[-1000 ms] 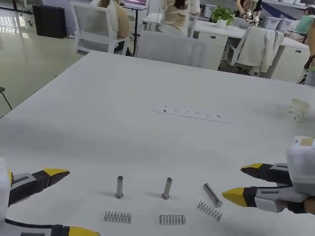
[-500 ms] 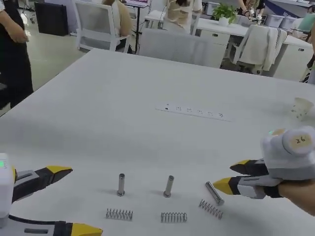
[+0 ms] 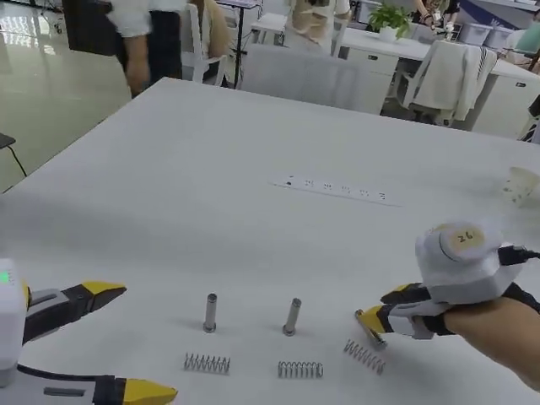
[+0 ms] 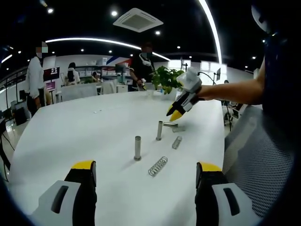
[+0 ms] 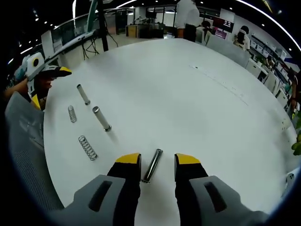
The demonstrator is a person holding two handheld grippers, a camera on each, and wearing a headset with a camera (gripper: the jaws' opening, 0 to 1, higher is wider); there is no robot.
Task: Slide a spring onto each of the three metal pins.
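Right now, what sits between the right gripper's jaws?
The tipped-over metal pin lies in the gap of the open right gripper; the right gripper view shows it.

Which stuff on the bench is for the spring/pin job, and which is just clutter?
Job: left pin, middle pin, right pin (lying flat); left spring, middle spring, right spring.
Lying about: socket strip, cup.

White table (image 3: pixel 253 152): pins (image 3: pixel 210 312), springs (image 3: pixel 207 363), power strip (image 3: pixel 336 189)
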